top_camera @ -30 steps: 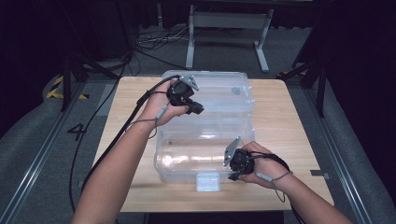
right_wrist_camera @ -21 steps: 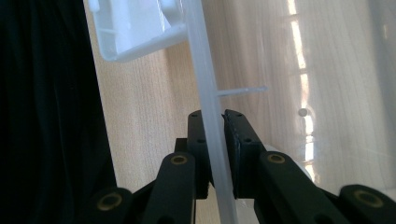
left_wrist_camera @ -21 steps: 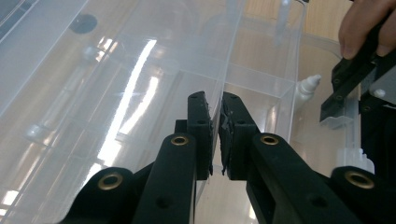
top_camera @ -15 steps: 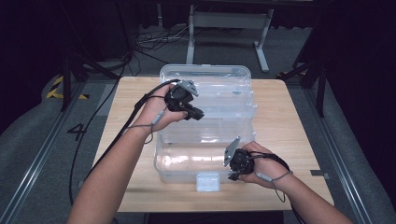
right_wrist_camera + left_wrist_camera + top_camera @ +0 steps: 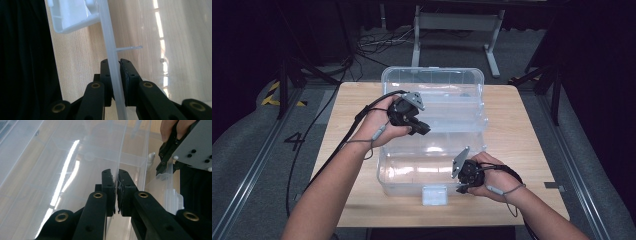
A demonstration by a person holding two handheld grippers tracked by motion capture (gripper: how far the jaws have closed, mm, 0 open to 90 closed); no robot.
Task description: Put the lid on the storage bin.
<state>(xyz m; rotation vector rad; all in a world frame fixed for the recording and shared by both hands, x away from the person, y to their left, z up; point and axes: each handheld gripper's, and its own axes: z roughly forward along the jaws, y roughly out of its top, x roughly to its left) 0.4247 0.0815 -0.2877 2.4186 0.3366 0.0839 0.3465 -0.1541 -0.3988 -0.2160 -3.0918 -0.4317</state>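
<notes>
One wooden table (image 5: 532, 150) under clear box (image 5: 432, 167)

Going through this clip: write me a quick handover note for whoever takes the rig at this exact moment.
Left gripper: shut on the clear lid's thin edge, fingers clamped either side; jaws have just been closing.
Right gripper: shut on the front wall of the clear plastic box, near its white latch.
Box sits mid-table; lid is swung open toward the far side.
Done: lid unlatched and raised.
Left: probably finish opening it and let go.
</notes>
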